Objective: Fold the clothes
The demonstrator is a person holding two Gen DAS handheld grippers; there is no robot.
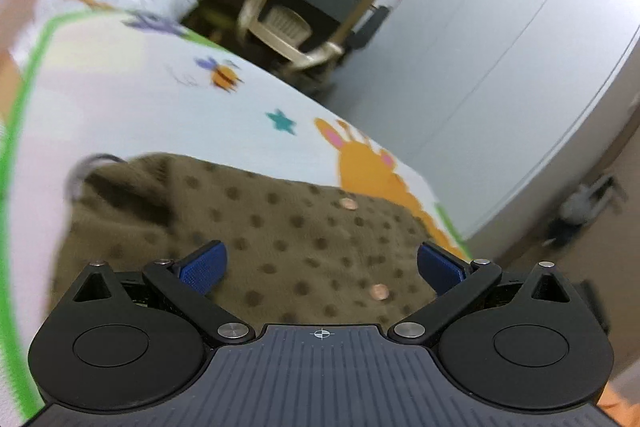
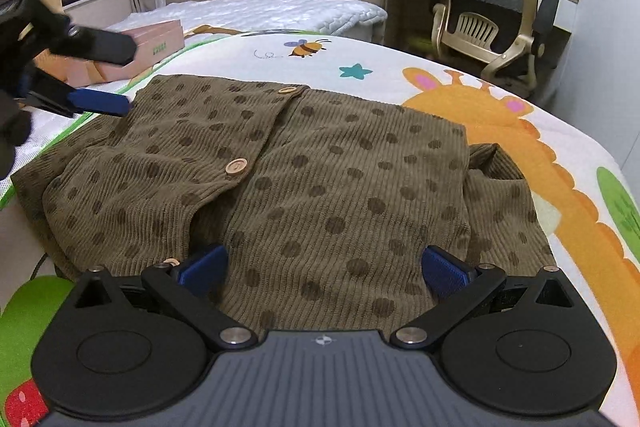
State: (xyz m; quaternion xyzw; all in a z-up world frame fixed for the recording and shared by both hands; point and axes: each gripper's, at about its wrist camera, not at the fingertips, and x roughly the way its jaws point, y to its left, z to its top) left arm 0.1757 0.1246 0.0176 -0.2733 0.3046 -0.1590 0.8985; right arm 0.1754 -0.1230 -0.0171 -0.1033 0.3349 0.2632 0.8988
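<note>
We see the dotted cardigan [image 2: 304,179] spread on the bed [image 2: 460,67], seemingly one sleeve tucked; both grippers [image 1: 318,267] [image 2: 322,267] have fingers spread, gripping nothing.

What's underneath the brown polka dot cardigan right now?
The cardigan lies on a cartoon-print play mat with a giraffe showing beside it. The mat's pattern directly beneath the fabric is covered, so that part cannot be seen.

Each claw [image 2: 324,269] is black with blue ribbed pads [image 2: 204,271], silver screws and a grey ridged base.
</note>
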